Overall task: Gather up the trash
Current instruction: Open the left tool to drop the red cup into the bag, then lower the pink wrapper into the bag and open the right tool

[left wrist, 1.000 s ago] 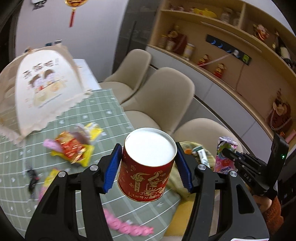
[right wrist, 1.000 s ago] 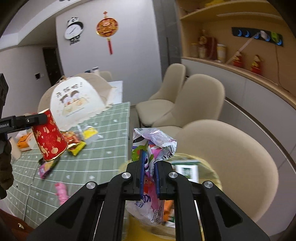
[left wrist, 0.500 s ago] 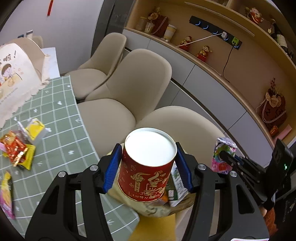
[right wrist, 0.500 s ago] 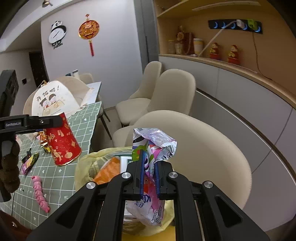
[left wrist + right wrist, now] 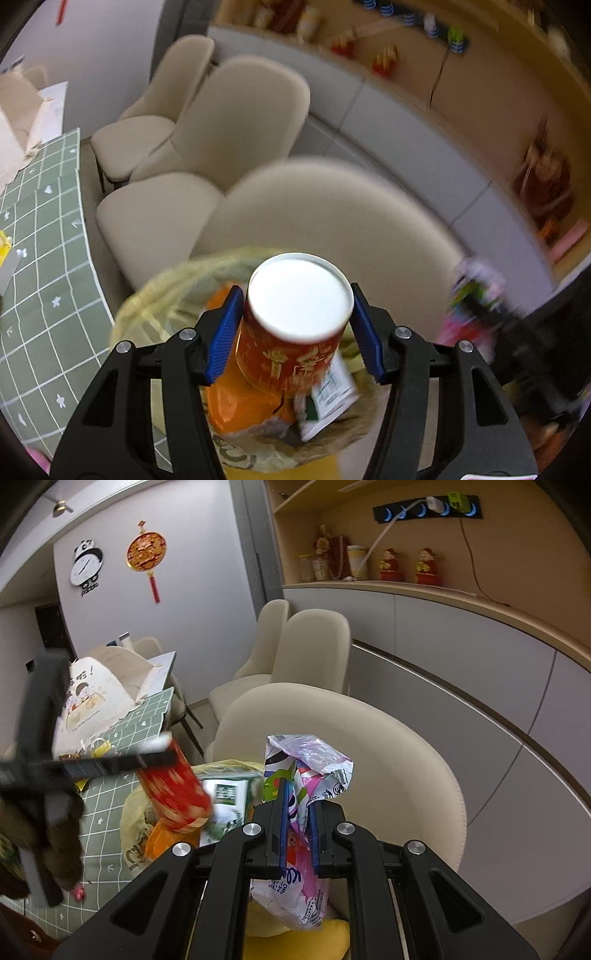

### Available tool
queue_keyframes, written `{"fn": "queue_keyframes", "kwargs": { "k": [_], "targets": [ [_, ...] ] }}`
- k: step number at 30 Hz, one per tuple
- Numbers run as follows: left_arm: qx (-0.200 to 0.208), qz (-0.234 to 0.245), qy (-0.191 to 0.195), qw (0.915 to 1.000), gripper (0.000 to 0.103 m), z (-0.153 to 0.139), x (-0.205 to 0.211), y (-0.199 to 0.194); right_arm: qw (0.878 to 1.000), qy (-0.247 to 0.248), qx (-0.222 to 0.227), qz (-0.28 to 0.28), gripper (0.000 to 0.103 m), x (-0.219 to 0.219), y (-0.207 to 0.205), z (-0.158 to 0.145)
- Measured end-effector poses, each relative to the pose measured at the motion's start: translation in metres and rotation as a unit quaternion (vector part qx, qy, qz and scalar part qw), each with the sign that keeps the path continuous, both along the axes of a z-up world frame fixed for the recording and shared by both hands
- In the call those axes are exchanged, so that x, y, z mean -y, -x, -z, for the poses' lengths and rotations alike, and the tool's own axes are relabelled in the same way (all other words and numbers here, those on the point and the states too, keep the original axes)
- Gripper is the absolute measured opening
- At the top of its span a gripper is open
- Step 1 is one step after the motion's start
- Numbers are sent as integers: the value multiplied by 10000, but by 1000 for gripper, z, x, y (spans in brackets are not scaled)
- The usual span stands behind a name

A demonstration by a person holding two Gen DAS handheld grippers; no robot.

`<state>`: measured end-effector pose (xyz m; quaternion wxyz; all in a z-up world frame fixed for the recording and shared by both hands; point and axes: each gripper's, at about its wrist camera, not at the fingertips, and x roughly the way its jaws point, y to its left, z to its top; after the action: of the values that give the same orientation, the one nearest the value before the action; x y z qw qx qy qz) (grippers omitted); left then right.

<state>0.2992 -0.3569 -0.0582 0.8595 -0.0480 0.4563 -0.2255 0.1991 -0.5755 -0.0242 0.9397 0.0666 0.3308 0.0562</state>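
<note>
The left hand-held gripper (image 5: 295,328) clamps a red paper cup (image 5: 291,332) printed with gold characters, its blue-ridged pads (image 5: 225,332) pressed to either side of the cup, which hangs base-forward directly above the open mouth of a yellow trash bag (image 5: 155,306). Inside the bag lie an orange wrapper (image 5: 236,402) and a green-and-white carton (image 5: 328,395) (both partly hidden by the cup). The bag sits beside the edge of the counter (image 5: 40,295), covered in a green grid-patterned cloth, and in front of a beige chair (image 5: 332,229).

The right hand-held gripper (image 5: 298,823) is closed on a crumpled, multicoloured snack packet (image 5: 306,771), held upright just to the right of the bag. From the right wrist view, the cup appears blurred and tilted over the bag's rim. A cartoon-printed mesh food cover (image 5: 96,698) stands farther back on the counter.
</note>
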Motion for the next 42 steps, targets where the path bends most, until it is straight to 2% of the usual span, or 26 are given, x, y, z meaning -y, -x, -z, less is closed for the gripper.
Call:
{"fn": "queue_keyframes", "kwargs": {
  "k": [4, 12, 17, 20, 23, 29, 34, 37, 42],
  "targets": [
    [-87, 209, -558, 9982, 53, 28, 19, -2, 10000, -21, -80, 52, 11, 4, -1, 6],
    [-579, 117, -659, 9961, 54, 51, 16, -10, 9996, -6, -272, -10, 11, -2, -6, 18],
    [-610, 116, -455, 9970, 55, 40, 9, -1, 9995, 5, -311, -95, 11, -10, -12, 19],
    [-523, 150, -440, 9976, 62, 31, 2, 8, 9993, -18, -309, -190, 11, -19, -15, 18],
    [-413, 126, -395, 9983, 62, 18, -6, 18, 9989, -62, -322, -331, 11, -31, -19, 19],
    [-216, -370, -87, 9990, 63, -17, -60, 36, 9968, -128, -395, -685, 11, -60, -33, 23],
    [-50, -566, -169, 9982, 63, -36, -99, 63, 9943, 152, -557, -900, 11, -87, -55, 39],
    [-89, -767, -174, 9969, 63, -40, -124, 78, 9912, 372, -767, -1016, 11, -101, -68, 53],
    [-173, -1172, -89, 9929, 63, -40, -164, 96, 9842, 182, -1319, -1164, 11, -111, -79, 84]
  ]
}}
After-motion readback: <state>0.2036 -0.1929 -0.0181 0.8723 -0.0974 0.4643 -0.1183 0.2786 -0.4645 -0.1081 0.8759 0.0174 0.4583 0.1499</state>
